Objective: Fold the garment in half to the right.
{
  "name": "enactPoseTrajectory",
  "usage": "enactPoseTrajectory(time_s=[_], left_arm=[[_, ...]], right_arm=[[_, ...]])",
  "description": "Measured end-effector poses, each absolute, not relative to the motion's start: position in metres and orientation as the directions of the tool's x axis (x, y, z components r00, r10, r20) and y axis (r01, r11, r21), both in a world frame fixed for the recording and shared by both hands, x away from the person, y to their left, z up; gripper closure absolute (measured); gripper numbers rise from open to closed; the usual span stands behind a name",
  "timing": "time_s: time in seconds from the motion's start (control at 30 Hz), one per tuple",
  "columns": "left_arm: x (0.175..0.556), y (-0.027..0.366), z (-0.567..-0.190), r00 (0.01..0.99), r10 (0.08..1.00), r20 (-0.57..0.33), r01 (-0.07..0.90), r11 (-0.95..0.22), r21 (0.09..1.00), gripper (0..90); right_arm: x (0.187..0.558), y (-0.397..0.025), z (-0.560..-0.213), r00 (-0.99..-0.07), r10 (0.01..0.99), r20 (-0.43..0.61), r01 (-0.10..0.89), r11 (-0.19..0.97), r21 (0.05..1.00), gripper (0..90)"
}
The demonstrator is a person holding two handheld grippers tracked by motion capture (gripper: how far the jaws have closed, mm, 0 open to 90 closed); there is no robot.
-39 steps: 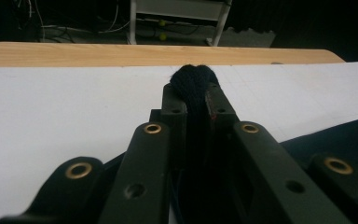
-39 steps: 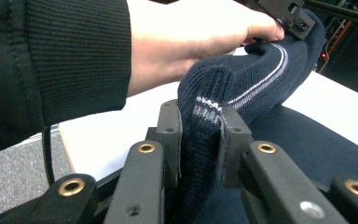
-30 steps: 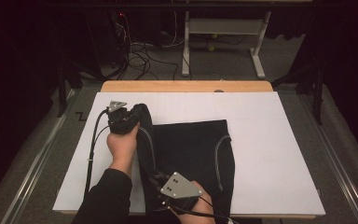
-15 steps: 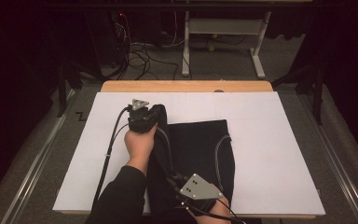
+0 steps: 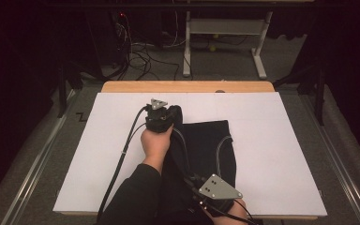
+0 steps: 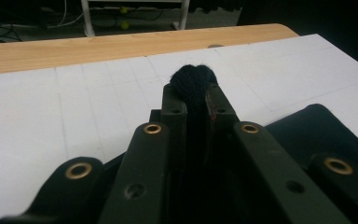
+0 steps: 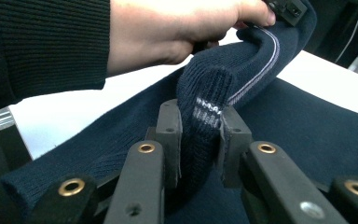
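A dark navy knit garment (image 5: 206,145) with a thin pale stripe lies in the middle of the white tabletop (image 5: 286,140). My left gripper (image 5: 164,112) sits at the garment's far left corner, shut on a bunched tuft of the fabric (image 6: 193,79) that pokes up past its fingertips (image 6: 175,100). At the table's front edge my right gripper (image 5: 194,180) is shut on a ribbed fold of the garment (image 7: 205,116). In the right gripper view the fold (image 7: 256,56) arches up toward the other hand (image 7: 168,28). A lifted band of fabric runs between the two grippers.
A wooden strip (image 5: 187,86) borders the far edge of the table. Bare white surface lies left and right of the garment. Beyond the table, cables (image 5: 145,51) lie on the floor beside a white desk frame (image 5: 225,28). Metal rails (image 5: 33,164) run along the sides.
Both grippers have moved to the right with the garment's edge held. The left one has gone from the far left toward the middle, and the fabric has shifted with them.
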State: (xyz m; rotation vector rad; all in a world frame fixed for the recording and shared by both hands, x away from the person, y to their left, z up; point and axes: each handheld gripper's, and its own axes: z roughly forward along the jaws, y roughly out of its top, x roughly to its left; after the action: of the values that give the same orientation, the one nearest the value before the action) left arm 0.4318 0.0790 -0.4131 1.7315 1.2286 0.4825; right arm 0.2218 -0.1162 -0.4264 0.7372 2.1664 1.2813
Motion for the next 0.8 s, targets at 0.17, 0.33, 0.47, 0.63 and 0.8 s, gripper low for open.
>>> enactPoseTrajectory(time_s=[0.17,0.33,0.47,0.63,0.8], left_arm=[[0.434,0.067,-0.414,0.440,0.879,-0.183,0.520,-0.083,0.850,78.0],[0.437,0.051,-0.413,0.455,0.874,-0.171,0.518,-0.103,0.849,78.0],[0.439,0.037,-0.412,0.472,0.866,-0.166,0.512,-0.116,0.851,78.0],[0.441,0.023,-0.416,0.480,0.863,-0.159,0.524,-0.137,0.840,78.0],[0.442,0.014,-0.419,0.490,0.855,-0.168,0.529,-0.139,0.837,77.9]], right_arm=[[0.222,-0.128,-0.427,-0.712,0.687,-0.144,0.211,0.404,0.890,75.0],[0.222,-0.142,-0.428,-0.697,0.703,-0.139,0.224,0.397,0.890,75.1],[0.222,-0.152,-0.430,-0.687,0.714,-0.134,0.230,0.389,0.892,75.1],[0.221,-0.163,-0.435,-0.675,0.726,-0.128,0.244,0.384,0.891,75.1],[0.219,-0.172,-0.438,-0.663,0.739,-0.120,0.261,0.379,0.888,75.1]])
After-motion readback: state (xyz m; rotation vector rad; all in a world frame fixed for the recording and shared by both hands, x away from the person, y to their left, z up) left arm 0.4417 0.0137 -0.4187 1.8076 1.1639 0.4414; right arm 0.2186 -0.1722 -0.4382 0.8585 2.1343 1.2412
